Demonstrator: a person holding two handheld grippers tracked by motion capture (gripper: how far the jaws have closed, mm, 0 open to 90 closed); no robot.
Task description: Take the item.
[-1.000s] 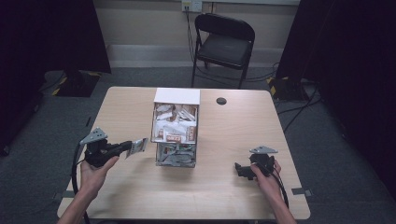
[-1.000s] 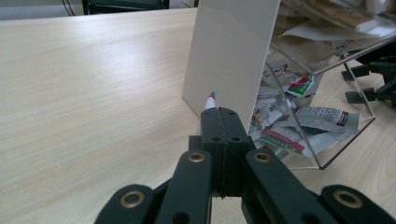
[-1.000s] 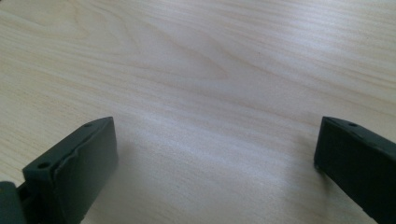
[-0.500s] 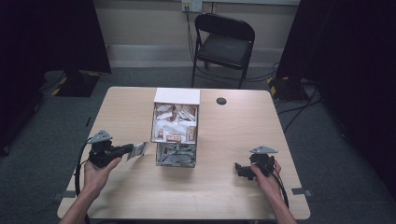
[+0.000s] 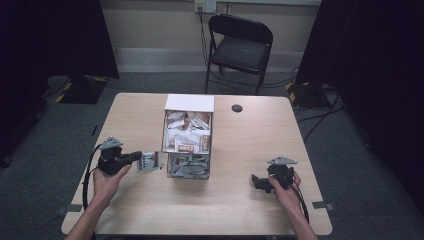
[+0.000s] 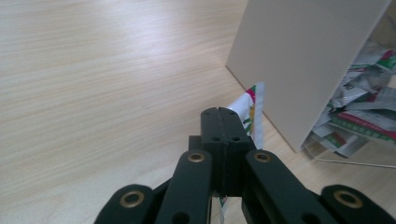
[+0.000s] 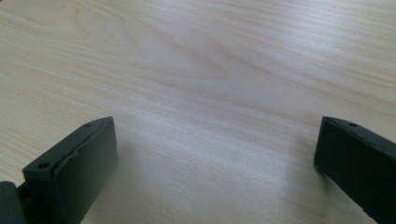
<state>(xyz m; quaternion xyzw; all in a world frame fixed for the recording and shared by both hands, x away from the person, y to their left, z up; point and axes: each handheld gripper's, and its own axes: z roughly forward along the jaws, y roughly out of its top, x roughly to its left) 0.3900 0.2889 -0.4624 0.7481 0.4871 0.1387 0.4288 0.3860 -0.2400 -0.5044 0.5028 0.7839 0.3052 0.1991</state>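
A white box (image 5: 189, 104) stands in the middle of the wooden table (image 5: 130, 200), with several small packets spilling from its clear front (image 5: 187, 167). My left gripper (image 5: 141, 159) is just left of the box front, shut on one white packet with red and green print (image 5: 149, 161). In the left gripper view the packet (image 6: 251, 114) sticks out past the closed jaws, close to the box's side wall (image 6: 299, 60). My right gripper (image 5: 256, 181) rests low over the table at the right, open, with bare wood between its jaws (image 7: 215, 140).
A small dark round spot (image 5: 237, 108) lies on the table behind the box to the right. A black folding chair (image 5: 240, 47) stands beyond the far edge. Loose packets (image 6: 359, 121) lie heaped inside the box's open front.
My left gripper with the packet has sunk a little toward the table, beside the box front. The right gripper has stayed where it was.
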